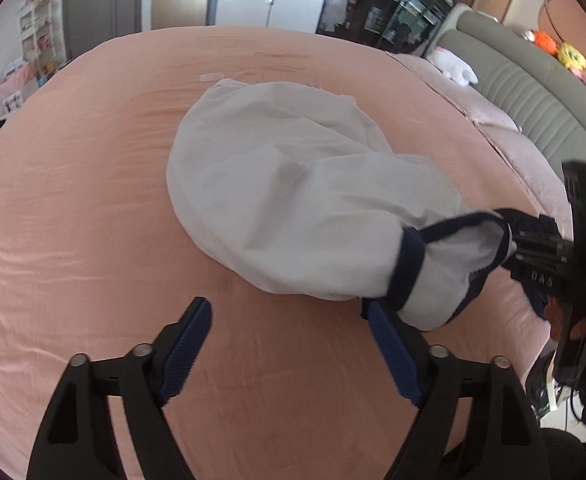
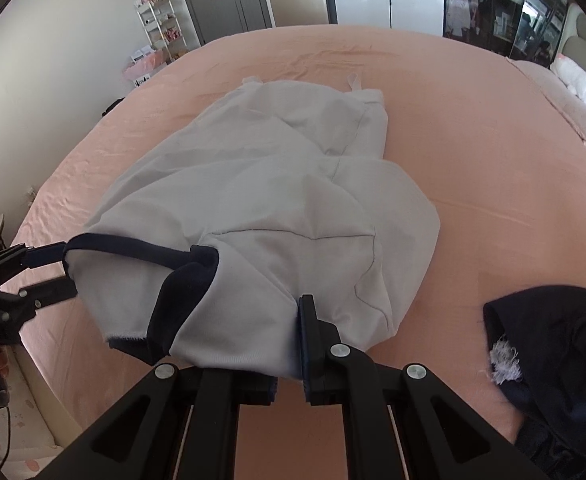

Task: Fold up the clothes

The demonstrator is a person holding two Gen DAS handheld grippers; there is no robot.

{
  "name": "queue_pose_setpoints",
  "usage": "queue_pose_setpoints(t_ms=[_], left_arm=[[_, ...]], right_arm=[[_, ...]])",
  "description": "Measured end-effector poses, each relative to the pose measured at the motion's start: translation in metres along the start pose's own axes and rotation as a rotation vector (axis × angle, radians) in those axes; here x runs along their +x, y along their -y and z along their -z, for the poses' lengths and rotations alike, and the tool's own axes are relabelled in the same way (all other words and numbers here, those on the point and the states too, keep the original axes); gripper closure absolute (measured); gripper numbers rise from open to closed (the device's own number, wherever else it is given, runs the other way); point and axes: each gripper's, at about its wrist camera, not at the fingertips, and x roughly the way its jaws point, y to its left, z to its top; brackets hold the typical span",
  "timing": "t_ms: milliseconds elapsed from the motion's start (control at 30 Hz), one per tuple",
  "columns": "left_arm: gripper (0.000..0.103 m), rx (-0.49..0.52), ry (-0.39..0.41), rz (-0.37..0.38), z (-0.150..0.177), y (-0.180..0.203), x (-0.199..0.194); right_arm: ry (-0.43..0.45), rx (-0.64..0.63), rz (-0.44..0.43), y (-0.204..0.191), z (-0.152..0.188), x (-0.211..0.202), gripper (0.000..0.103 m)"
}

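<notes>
A white garment with dark navy trim [image 1: 293, 184] lies crumpled on the pink bed [image 1: 93, 240]; it also shows in the right wrist view [image 2: 277, 200]. My left gripper [image 1: 289, 340] is open and empty, its fingers wide apart just in front of the garment's near edge; its right finger touches the navy band. My right gripper [image 2: 289, 344] is shut on the garment's near hem, which drapes over its fingers. In the left wrist view the right gripper [image 1: 533, 240] holds the navy-edged hem raised off the bed. The left gripper [image 2: 33, 276] shows at the left of the right wrist view.
A dark navy garment [image 2: 557, 360] lies on the bed to the right of my right gripper. A grey padded headboard [image 1: 533, 100] with plush toys [image 1: 569, 56] is at the far right. A white plush [image 2: 577, 80] lies near pink bedding. Shelves and wardrobes stand beyond the bed.
</notes>
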Motion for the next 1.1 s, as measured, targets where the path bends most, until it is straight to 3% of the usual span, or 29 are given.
queue_pose_setpoints(t_ms=[167, 367, 533, 600, 700, 933, 1100], left_arm=[[0.018, -0.136, 0.028, 0.068, 0.001, -0.019, 0.0], [0.018, -0.208, 0.017, 0.056, 0.01, -0.032, 0.012], [0.018, -0.236, -0.016, 0.066, 0.015, -0.036, 0.024], [0.018, -0.24, -0.019, 0.092, 0.016, -0.034, 0.026], [0.018, -0.213, -0.013, 0.124, 0.019, -0.023, 0.023], [0.018, -0.188, -0.04, 0.129, 0.031, -0.004, 0.029], [0.018, -0.224, -0.065, 0.076, 0.035, -0.007, 0.043]], right_arm=[[-0.008, 0.037, 0.0, 0.007, 0.005, 0.003, 0.096], [-0.018, 0.061, 0.03, 0.014, 0.011, -0.005, 0.088], [0.009, 0.028, 0.075, 0.012, 0.02, -0.025, 0.055], [0.022, -0.003, 0.109, 0.01, 0.024, -0.034, 0.051], [0.035, -0.039, 0.144, 0.007, 0.026, -0.042, 0.051], [0.033, 0.015, 0.129, 0.011, 0.026, -0.045, 0.051], [0.073, -0.004, 0.124, 0.004, 0.024, -0.059, 0.051]])
